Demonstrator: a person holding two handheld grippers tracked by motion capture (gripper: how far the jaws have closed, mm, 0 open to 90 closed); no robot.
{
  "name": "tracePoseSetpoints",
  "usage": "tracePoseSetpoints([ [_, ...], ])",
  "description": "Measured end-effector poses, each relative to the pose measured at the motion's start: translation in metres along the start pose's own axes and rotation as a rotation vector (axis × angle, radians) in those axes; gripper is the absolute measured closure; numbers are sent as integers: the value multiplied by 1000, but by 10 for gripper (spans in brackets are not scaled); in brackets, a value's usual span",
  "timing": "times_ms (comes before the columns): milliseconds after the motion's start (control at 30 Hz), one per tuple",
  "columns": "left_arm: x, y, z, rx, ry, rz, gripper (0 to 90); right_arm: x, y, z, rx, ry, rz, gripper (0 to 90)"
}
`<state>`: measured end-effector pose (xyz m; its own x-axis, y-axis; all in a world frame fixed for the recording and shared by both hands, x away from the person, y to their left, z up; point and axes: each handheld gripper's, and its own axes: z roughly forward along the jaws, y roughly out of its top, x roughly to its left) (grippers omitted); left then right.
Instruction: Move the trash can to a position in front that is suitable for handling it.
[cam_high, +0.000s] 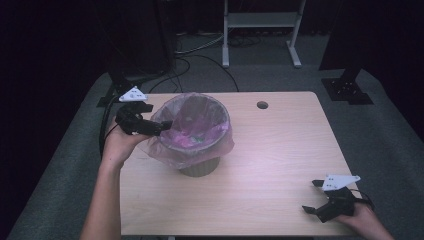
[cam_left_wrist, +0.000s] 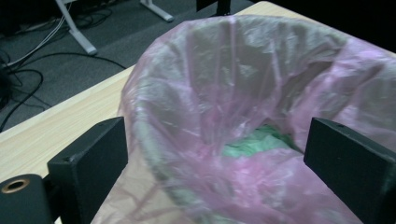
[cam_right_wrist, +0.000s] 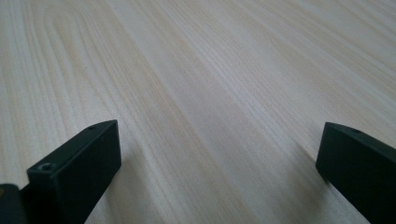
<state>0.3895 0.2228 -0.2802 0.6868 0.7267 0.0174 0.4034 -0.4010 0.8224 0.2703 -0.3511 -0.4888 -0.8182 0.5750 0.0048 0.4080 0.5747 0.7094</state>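
Observation:
A small grey bin (cam_high: 200, 167) lined with a thin pink plastic bag (cam_high: 192, 125) stands left of centre on the wooden table (cam_high: 280, 150). Something green (cam_left_wrist: 252, 142) lies at its bottom. My left gripper (cam_high: 162, 126) reaches in from the left at the bin's near-left rim. In the left gripper view the left gripper (cam_left_wrist: 215, 140) has its jaws wide apart, and the bag-covered rim (cam_left_wrist: 154, 154) runs between them with a gap on each side. At the table's front right corner my right gripper (cam_high: 311, 196) rests low and open, with bare wood between its jaws (cam_right_wrist: 219, 144).
A round cable hole (cam_high: 262, 105) is in the table's far edge. Behind the table stand a white frame (cam_high: 260, 30), a dark stand (cam_high: 135, 45) with cables on the floor, and a black base plate (cam_high: 347, 90) at the right.

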Motion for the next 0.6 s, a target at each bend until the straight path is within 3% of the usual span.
tracePoseSetpoints([
  [233, 17, -4, 10, 46, 24, -41, 129, 0, 0, 0, 0, 0, 0, 0],
  [600, 27, -7, 17, 86, 20, -72, 277, 0, 0, 0, 0, 0, -1, 0],
])
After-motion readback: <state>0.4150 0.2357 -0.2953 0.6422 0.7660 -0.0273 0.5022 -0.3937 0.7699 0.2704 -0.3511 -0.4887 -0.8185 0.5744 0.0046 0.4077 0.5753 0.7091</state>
